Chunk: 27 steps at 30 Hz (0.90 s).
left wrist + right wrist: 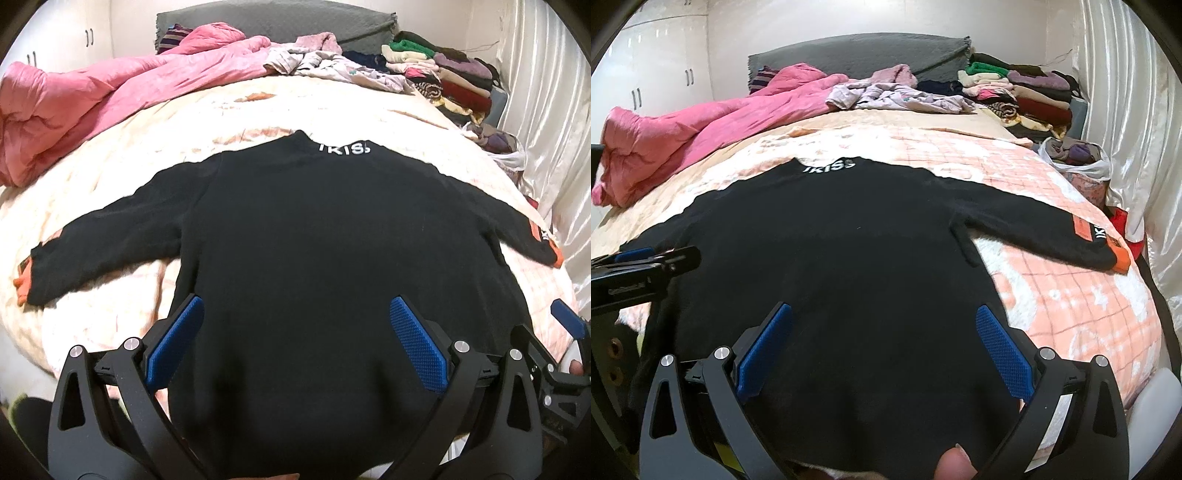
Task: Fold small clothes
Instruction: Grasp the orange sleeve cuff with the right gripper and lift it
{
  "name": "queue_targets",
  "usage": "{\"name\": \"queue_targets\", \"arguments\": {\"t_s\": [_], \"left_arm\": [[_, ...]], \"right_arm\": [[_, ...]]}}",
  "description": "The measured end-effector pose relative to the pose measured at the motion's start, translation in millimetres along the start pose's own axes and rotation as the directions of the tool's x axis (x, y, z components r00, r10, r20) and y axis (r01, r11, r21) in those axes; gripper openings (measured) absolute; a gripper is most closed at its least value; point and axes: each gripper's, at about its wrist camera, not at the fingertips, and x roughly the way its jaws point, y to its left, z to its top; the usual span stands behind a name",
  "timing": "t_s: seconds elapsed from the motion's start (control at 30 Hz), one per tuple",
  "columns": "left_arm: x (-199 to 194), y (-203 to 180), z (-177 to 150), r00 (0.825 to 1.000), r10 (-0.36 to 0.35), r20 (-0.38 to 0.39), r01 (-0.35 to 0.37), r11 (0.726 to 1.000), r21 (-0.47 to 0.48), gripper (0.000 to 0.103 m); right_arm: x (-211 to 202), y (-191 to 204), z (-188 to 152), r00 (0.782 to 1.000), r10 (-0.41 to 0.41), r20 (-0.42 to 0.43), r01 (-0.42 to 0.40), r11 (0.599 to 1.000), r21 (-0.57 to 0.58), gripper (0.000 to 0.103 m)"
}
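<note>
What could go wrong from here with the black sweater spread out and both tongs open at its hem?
1. The black sweater is thick; the left tongs or right tongs may pinch only the top layer, so the fold drags unevenly.
2. The right sleeve reaches the bed edge near the plastic bag; swinging it inward could snag or slip off.
3. The checked blanket is soft and may bunch up under the sweater.

Sweater [314, 229] spread on bed [332, 107], quilt [92, 99] behind left, folded stack [450, 77] behind right
</note>
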Motion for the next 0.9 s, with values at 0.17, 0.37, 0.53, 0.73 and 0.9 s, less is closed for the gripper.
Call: {"name": "queue_targets", "arguments": {"t_s": [0.17,0.37,0.53,0.73,0.9], "left_arm": [[7.9,-4.3,13.1,1.0,-0.003,0.001,0.003,1.0,-0.007,0.095],[19.2,-7.8,23.4,1.0,-0.006,-0.01,0.006,1.0,0.003,0.095],[31.1,-6.7,34.9,1.0,-0.007,-0.026,0.007,1.0,0.001,0.095],[42.5,-6.4,48.4,0.999,-0.007,-0.034,0.007,1.0,-0.005,0.095],[56.7,-7.6,63.8,0.999,-0.019,-0.05,0.019,1.0,-0.011,0.095]], "right_arm": [[11.1,-18.3,12.6,0.999,-0.035,0.0,0.035,0.999,0.036,0.099],[23.9,-40.6,26.1,0.997,-0.08,0.001,0.08,0.994,0.071,0.099],[35.8,-60.9,35.2,0.994,-0.109,-0.007,0.109,0.988,0.108,0.099],[54.8,-91.6,43.8,0.99,-0.135,-0.04,0.14,0.976,0.164,0.099],[68.4,-128.3,48.1,0.982,-0.177,-0.071,0.189,0.954,0.234,0.099]]}}
